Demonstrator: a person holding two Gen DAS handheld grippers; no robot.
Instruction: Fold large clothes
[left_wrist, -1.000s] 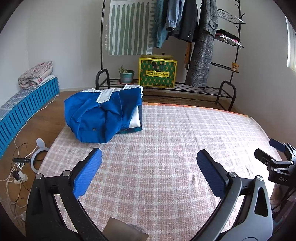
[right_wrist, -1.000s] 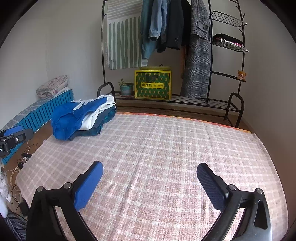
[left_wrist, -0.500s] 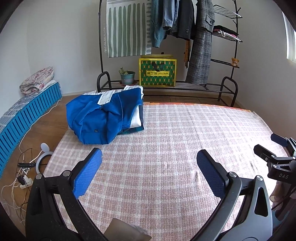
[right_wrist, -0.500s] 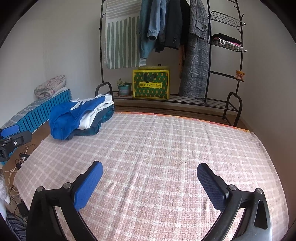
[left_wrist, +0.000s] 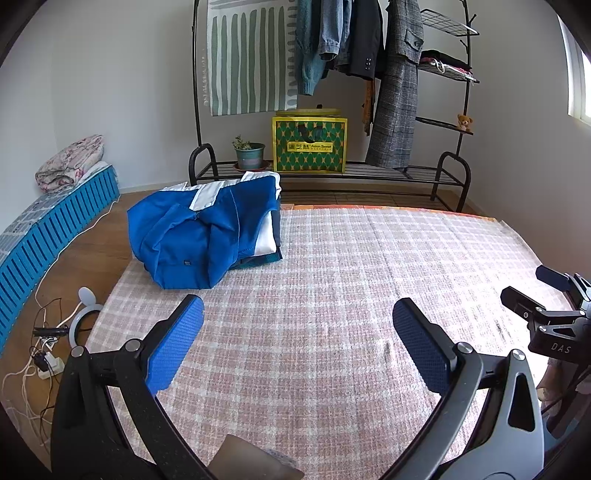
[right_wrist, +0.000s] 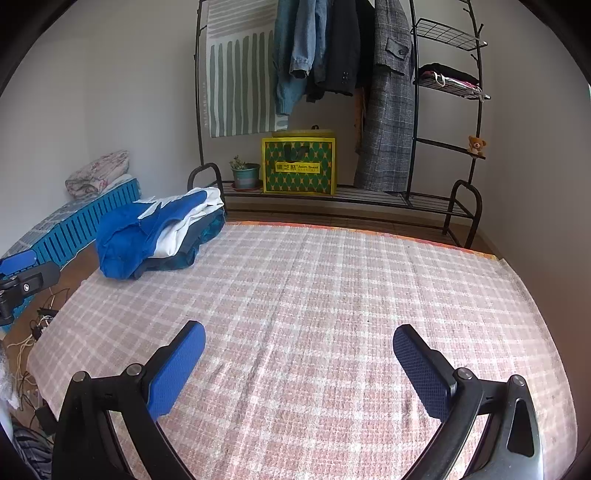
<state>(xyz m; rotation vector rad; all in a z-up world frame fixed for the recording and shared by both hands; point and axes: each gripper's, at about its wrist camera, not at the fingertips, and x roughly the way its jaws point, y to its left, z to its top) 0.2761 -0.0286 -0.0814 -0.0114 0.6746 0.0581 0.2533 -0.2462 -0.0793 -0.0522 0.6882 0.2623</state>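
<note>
Clothes (left_wrist: 207, 229), a folded blue-and-white pile, rest at the far left corner of the checked blanket (left_wrist: 332, 295), well apart from the left gripper (left_wrist: 295, 328) and right gripper (right_wrist: 297, 352), both hovering with jaws spread wide and empty.

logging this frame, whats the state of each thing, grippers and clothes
left gripper: open, empty, above the mat
right gripper: open, empty, above the mat
blue jacket: folded, on top of the pile
clothes pile: stacked at the mat's far left corner
checked mat: spread flat
</note>
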